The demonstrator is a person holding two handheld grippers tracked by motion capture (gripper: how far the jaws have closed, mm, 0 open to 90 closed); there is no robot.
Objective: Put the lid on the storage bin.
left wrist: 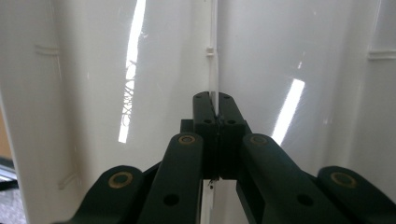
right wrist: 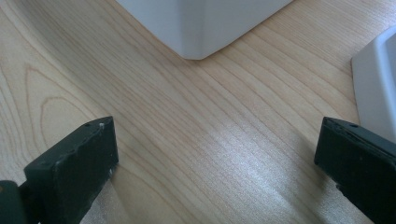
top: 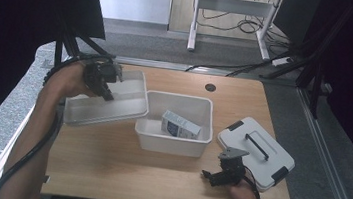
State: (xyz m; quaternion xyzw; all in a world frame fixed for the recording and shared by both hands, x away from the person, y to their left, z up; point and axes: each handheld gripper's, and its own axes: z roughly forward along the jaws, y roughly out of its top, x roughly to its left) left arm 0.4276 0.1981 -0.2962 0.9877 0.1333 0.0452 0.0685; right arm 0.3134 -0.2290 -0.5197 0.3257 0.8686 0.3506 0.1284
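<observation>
My left forearm (top: 35,128) ran up the left side of the worktop, wrist bent inward, and the left gripper (top: 106,93) sat at the far left, raised off the surface and pointing down to the right. In the left gripper view its jaws were pressed together on a thin white edge, with no gap between the pads. My right hand (top: 243,191) came in at the near right corner, holding the right gripper (top: 207,175) low and pointed left. In the right gripper view its jaws stood wide apart, nothing between them.
</observation>
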